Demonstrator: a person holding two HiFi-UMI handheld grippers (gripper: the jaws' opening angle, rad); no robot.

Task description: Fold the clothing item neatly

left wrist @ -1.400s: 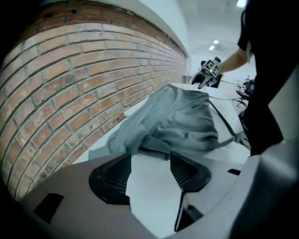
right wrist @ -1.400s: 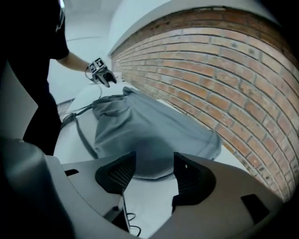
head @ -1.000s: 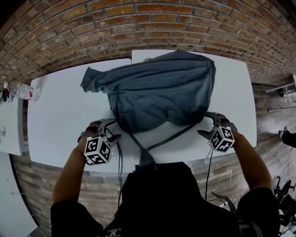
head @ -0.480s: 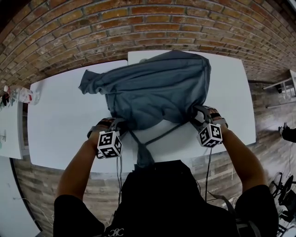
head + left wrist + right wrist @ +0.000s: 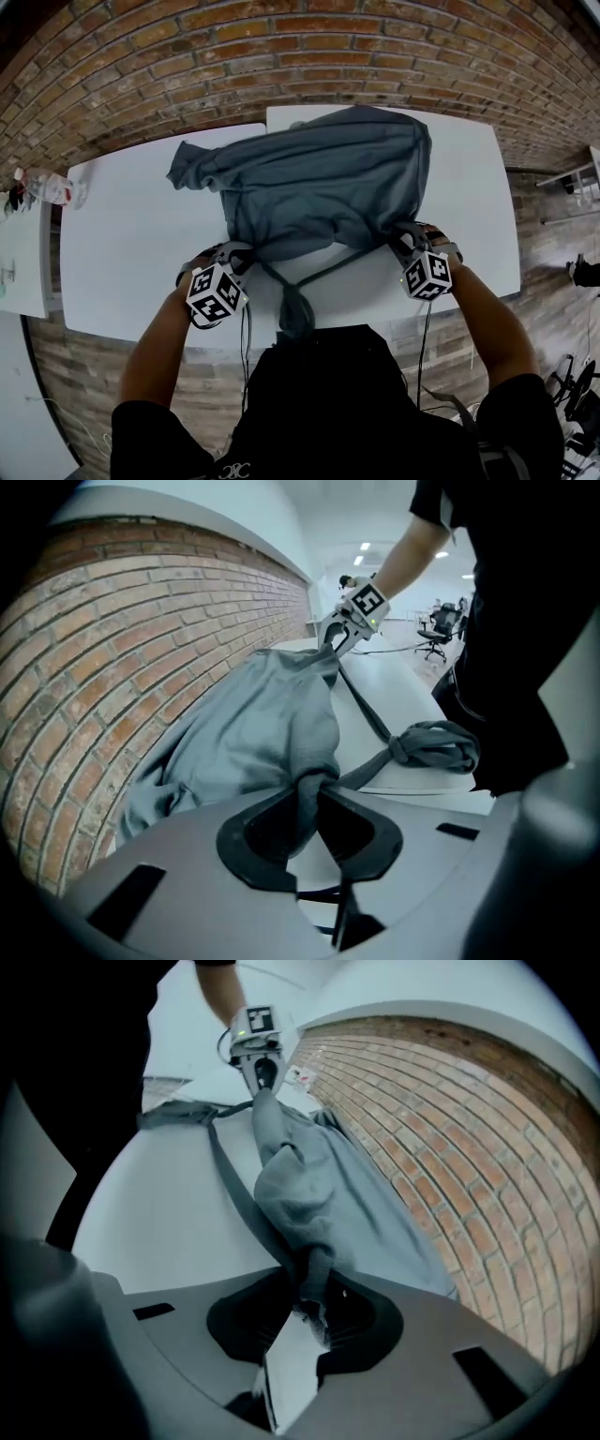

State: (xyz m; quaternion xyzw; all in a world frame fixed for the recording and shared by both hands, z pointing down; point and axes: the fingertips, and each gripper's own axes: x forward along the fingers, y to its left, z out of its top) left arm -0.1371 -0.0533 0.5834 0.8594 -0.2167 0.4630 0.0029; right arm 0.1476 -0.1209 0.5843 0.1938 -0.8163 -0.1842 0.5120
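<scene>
A grey-blue garment (image 5: 319, 187) lies spread on the white table (image 5: 131, 253), one sleeve reaching to the far left. Two dark straps run from its near edge to a knot (image 5: 295, 309) that hangs over the table's front edge. My left gripper (image 5: 234, 264) is at the near left corner of the cloth. Its jaws have just been closing, and in the left gripper view (image 5: 309, 808) they pinch a bunched fold of the garment (image 5: 253, 733). My right gripper (image 5: 405, 246) is at the near right corner. Its jaws also closed, and they grip a fold (image 5: 314, 1302).
A red brick wall (image 5: 281, 47) runs behind the table. Two bottles (image 5: 47, 187) stand at the far left, beside another white table (image 5: 19, 262). The person's dark shirt (image 5: 328, 403) presses against the table's front edge. Office chairs (image 5: 441, 625) stand far off.
Both grippers have moved inward from beside the garment onto its near corners and closed on the cloth. The near hem is now bunched up between them.
</scene>
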